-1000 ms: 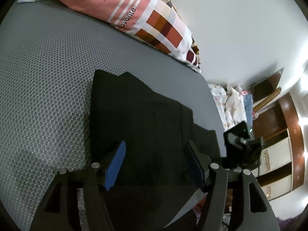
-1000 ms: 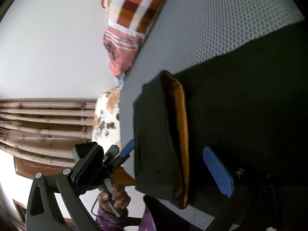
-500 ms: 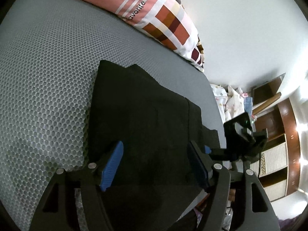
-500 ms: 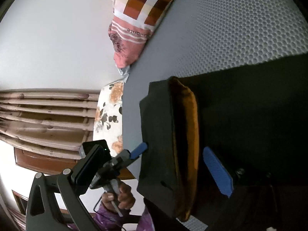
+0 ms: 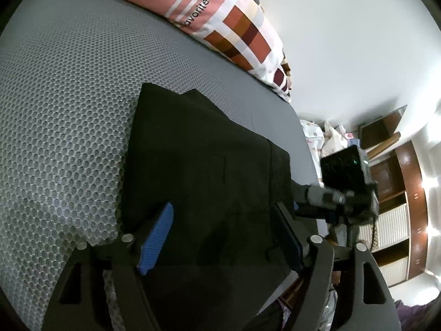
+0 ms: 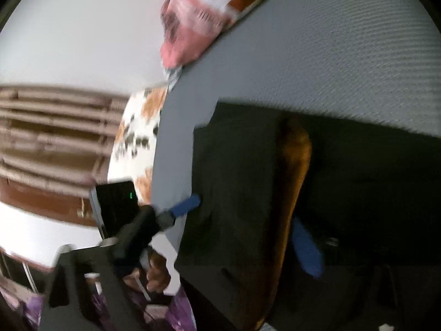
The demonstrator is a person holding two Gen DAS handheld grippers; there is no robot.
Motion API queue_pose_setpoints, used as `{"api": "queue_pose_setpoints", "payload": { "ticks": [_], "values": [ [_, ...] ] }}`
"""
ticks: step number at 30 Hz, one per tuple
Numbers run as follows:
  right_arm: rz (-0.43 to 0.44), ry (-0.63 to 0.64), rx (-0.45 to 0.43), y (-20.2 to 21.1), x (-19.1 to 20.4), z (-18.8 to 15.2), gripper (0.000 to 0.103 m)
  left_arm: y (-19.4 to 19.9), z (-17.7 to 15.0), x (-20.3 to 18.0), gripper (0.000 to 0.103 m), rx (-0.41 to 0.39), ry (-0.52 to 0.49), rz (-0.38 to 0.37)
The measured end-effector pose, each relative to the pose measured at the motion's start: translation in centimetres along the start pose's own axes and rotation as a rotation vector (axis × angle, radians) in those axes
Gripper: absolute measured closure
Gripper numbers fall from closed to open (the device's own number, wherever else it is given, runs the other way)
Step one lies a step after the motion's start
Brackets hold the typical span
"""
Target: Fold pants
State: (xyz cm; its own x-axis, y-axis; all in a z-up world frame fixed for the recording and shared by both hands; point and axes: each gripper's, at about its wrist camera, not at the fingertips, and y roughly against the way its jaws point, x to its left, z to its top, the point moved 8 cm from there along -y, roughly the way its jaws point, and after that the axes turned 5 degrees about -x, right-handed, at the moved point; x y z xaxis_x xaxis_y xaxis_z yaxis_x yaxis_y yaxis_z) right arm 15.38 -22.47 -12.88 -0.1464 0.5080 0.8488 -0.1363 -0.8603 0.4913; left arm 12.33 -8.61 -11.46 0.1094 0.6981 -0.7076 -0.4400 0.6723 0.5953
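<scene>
Black pants point(image 5: 204, 165) lie folded flat on the grey honeycomb mattress point(image 5: 69, 96). My left gripper point(image 5: 220, 237) hovers low over their near end, its jaws opening, cloth lying under the gap and neither blue pad pressing on it. In the blurred right wrist view the pants point(image 6: 237, 179) show an orange-brown lining point(image 6: 295, 165) at the folded waist edge. My right gripper point(image 6: 220, 248) straddles that edge with its jaws closing; I see no pad pressing. A blue pad point(image 6: 184, 207) of the left gripper touches the pants' side, and a hand point(image 6: 157, 273) holds that gripper.
A pink and checked pillow point(image 5: 228, 22) lies at the head of the bed against a white wall. The mattress edge runs just right of the pants, with floral bedding point(image 5: 328, 138) and a wooden cabinet point(image 5: 408, 193) beyond. Wooden slats point(image 6: 55, 138) show to the left.
The right gripper rolled and shifted, and its jaws narrowed around the waist edge. The left jaws widened a little while that gripper stayed about where it was.
</scene>
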Motion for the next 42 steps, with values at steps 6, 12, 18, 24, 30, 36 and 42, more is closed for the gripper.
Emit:
{"api": "queue_pose_setpoints", "payload": {
  "ticks": [6,12,18,24,30,36,42],
  "values": [
    [-0.079,-0.005,-0.012,0.7,-2.5,-0.1,0.062,0.2,-0.2,0.5,0.026,-0.005,0.019,-0.014],
    [-0.04,-0.003,-0.026,-0.3,-1.4,-0.6,0.082,0.4,-0.2,0.3,0.025,0.001,0.004,0.013],
    [0.092,-0.046,-0.13,3.4,1.9,0.5,0.088,2.0,1.4,-1.6,0.025,-0.028,0.0,0.06],
    [0.099,-0.023,-0.295,12.5,1.8,1.3,0.089,2.6,1.8,-6.9,0.015,-0.079,-0.117,0.041],
    [-0.027,-0.164,-0.403,19.0,-7.0,1.1,0.089,-3.0,-0.1,-8.4,0.015,0.029,-0.167,0.054],
    [0.002,-0.297,-0.406,19.5,-12.6,-0.6,0.089,-6.8,-2.1,-7.9,0.015,0.114,-0.2,0.122],
    [0.002,-0.253,-0.42,20.1,-12.3,-1.2,0.089,-7.2,-2.0,-7.3,0.015,0.122,-0.201,0.158]
  ]
}}
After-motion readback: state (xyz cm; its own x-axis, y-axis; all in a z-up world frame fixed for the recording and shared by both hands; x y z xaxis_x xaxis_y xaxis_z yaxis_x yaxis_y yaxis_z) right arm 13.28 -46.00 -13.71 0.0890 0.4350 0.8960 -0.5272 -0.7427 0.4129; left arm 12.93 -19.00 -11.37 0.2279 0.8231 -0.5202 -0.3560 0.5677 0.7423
